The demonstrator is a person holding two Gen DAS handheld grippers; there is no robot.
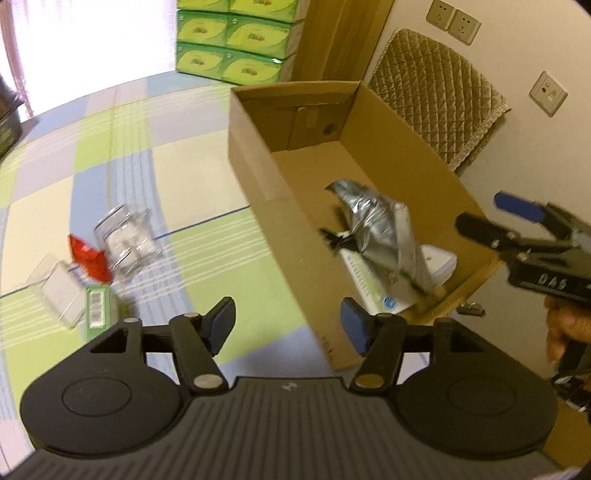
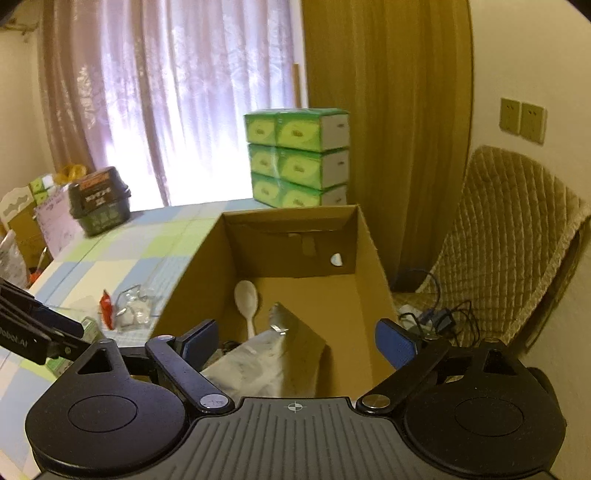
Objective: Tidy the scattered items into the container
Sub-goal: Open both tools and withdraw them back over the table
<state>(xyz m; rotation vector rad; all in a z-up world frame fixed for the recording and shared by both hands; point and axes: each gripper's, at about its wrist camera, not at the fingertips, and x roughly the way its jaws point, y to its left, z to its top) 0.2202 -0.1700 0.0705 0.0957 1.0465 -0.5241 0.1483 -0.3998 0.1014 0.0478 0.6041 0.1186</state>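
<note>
Cardboard forms the open box (image 1: 291, 236) on the checked green, blue and cream cloth (image 1: 147, 155), and inside it lie a silver foil pouch (image 1: 384, 225), a white packet with small print too blurred to read (image 1: 365, 288) and, seen from the right wrist, a white plastic spoon (image 2: 246, 299). "DAS" is written on the body of the right gripper (image 1: 491, 218), which hangs over the box's near right corner with its jaws spread and nothing between them; a hand (image 1: 565, 328) grips its handle. From the right wrist view, "robot.AI" reads on the side of the left gripper (image 1: 288, 325), also spread wide and empty, just outside the box's left wall. Still on the cloth to the left sit 2 clear plastic packs (image 1: 125, 240) with white contents, a red wrapper (image 1: 90, 258) between them, and a green carton with a barcode (image 1: 98, 314) nearest the left gripper. Beyond the box stand 6 green tissue packs (image 2: 295, 158), their lettering unreadable, a black basket (image 2: 101, 201) with an orange label, a quilted chair (image 2: 509, 236) with tangled cables (image 2: 436, 314), and wall sockets (image 1: 454, 20).
</note>
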